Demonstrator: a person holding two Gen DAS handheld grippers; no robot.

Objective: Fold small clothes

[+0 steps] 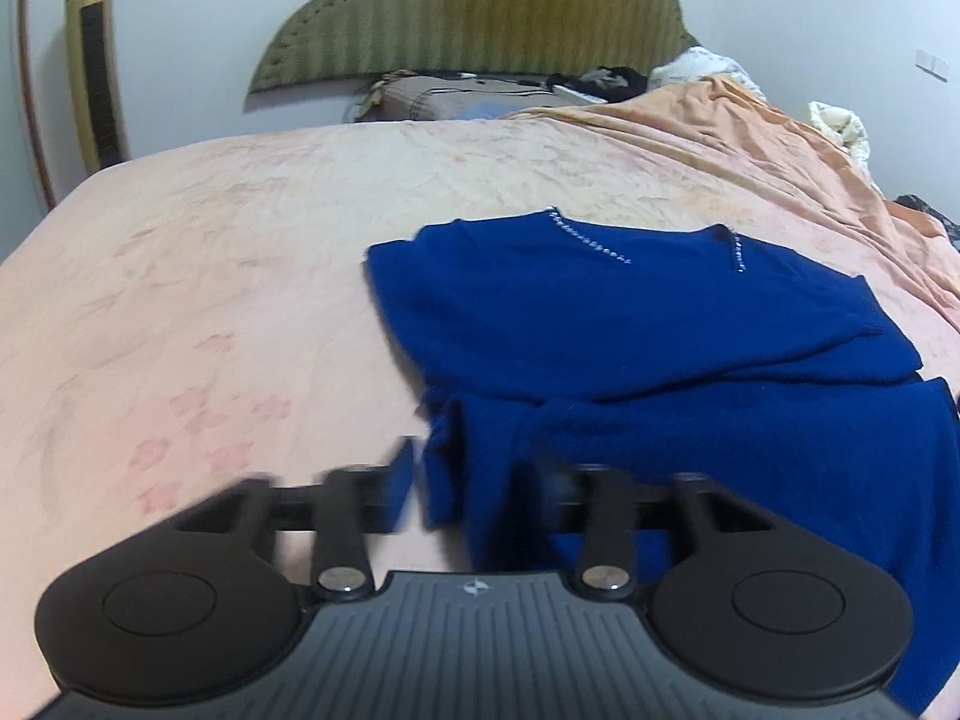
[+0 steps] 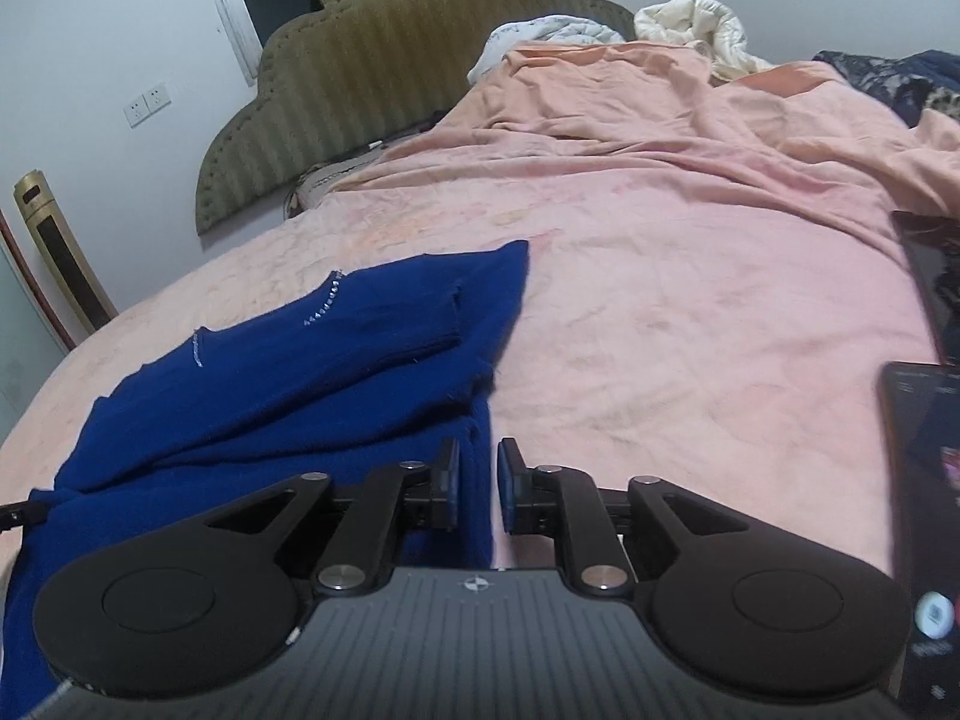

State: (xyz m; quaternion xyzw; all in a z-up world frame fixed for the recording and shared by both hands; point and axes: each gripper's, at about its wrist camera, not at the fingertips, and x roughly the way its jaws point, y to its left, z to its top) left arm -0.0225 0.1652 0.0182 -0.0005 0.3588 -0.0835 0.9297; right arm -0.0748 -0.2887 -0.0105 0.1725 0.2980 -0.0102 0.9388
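A royal-blue knit top (image 1: 630, 324) with a rhinestone neckline lies on the pink bed, its sleeves folded in over the body. In the left wrist view my left gripper (image 1: 462, 480) is at the near left hem; the jaws stand apart with a fold of blue cloth between them, and the right finger is hidden under cloth. In the right wrist view the top (image 2: 288, 372) lies to the left, and my right gripper (image 2: 478, 480) straddles its near right edge with the jaws narrowly apart around the cloth.
The pink bedsheet (image 1: 210, 276) spreads left and ahead. A rumpled orange blanket (image 2: 660, 120) and white quilts (image 2: 702, 24) pile at the far right. A green headboard (image 1: 480, 6) backs the bed. Two phones (image 2: 924, 510) lie at the right edge. A gold tower fan (image 1: 96, 60) stands left.
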